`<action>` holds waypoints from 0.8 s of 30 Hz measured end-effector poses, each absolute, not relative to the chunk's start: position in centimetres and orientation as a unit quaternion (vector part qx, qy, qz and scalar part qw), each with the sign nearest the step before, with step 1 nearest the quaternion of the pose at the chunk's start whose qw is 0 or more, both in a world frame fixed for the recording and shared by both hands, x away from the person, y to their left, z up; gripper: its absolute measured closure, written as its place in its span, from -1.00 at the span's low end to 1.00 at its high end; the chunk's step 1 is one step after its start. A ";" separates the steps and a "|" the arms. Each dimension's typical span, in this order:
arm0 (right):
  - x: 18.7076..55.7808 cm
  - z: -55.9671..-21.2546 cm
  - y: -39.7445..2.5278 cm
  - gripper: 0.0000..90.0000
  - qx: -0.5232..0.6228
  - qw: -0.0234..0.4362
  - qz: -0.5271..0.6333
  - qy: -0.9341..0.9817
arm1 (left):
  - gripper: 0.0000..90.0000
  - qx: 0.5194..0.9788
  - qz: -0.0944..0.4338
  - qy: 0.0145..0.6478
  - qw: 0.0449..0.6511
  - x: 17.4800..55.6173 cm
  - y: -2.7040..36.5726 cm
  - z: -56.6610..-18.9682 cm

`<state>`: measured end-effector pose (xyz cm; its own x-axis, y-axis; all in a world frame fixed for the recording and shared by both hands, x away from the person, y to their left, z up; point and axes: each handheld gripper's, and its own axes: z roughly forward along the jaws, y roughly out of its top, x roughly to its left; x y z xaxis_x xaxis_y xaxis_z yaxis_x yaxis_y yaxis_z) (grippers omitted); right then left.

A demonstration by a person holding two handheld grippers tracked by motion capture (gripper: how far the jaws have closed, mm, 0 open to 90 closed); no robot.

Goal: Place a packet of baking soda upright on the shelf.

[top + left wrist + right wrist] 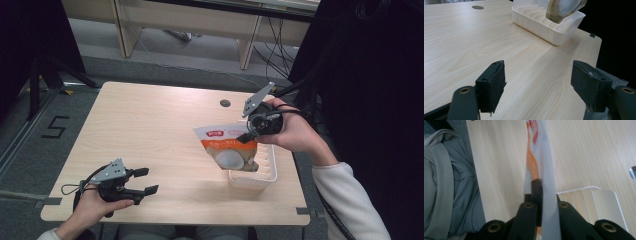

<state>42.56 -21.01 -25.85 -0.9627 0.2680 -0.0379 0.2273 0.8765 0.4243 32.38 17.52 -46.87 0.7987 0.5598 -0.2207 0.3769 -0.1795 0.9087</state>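
Note:
A white and orange snack pouch (229, 146) hangs tilted above the white slotted tray (270, 172) at the table's right side. My right gripper (248, 135) is shut on the pouch's upper right edge. In the right gripper view the pouch (534, 157) shows edge-on, pinched between the black jaws of my right gripper (541, 195). The pouch's bottom (564, 10) hovers over the tray (541, 30) in the left gripper view. My left gripper (147, 181) rests open near the table's front left, well away from the pouch. Nothing lies between the pads of my left gripper (537, 85).
The light wood table (150, 130) has a round cable hole (225, 103) near its far edge. Grey floor, black stands and cables surround it. A dark curtain hangs to the right. The person's grey trousers (451, 182) show beyond the table edge.

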 end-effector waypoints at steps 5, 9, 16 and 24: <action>42.6 -25.9 -21.3 1.00 0.118 0.048 0.212 0.969 | -0.40 0.760 0.082 0.309 0.565 32.3 17.5 -46.9; 42.4 -25.9 -21.6 1.00 0.130 0.047 0.205 0.969 | -0.41 0.761 0.082 0.305 0.566 32.4 17.5 -46.9; 42.4 -26.1 -22.2 1.00 0.120 0.037 0.188 0.974 | -0.41 0.761 0.085 0.308 0.565 32.4 17.6 -46.8; 42.5 -26.6 -22.8 1.00 0.117 0.033 0.182 0.976 | -0.41 0.761 0.083 0.306 0.566 32.4 17.6 -46.8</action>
<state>42.47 -22.75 -26.60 -0.9703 0.2408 -0.0227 0.2165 0.9066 0.3623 32.43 17.56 -46.85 0.7997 0.5586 -0.2201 0.3717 -0.1727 0.9121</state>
